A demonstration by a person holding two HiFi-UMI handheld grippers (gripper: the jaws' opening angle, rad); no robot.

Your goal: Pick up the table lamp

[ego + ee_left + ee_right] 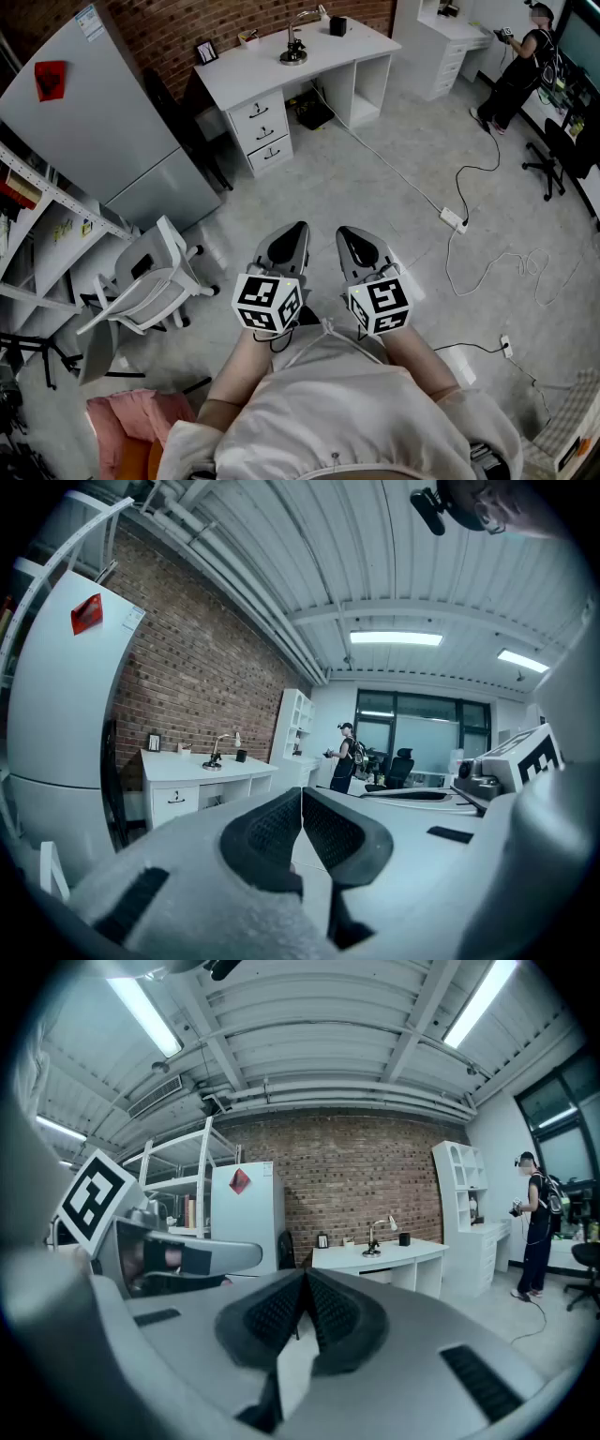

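Head view: left gripper (297, 230) & right gripper (346, 233) closed; table lamp (293, 54) on desk (246, 77).

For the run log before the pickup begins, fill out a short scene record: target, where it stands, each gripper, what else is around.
target: table lamp, untouched
location: on the white desk, far across the floor from both grippers
left gripper: jaws together, nothing between them
right gripper: jaws together, nothing between them
floor ahead: power strip
left side: white office chair, grey fridge
far right: a person standing
status: lamp not yet reached
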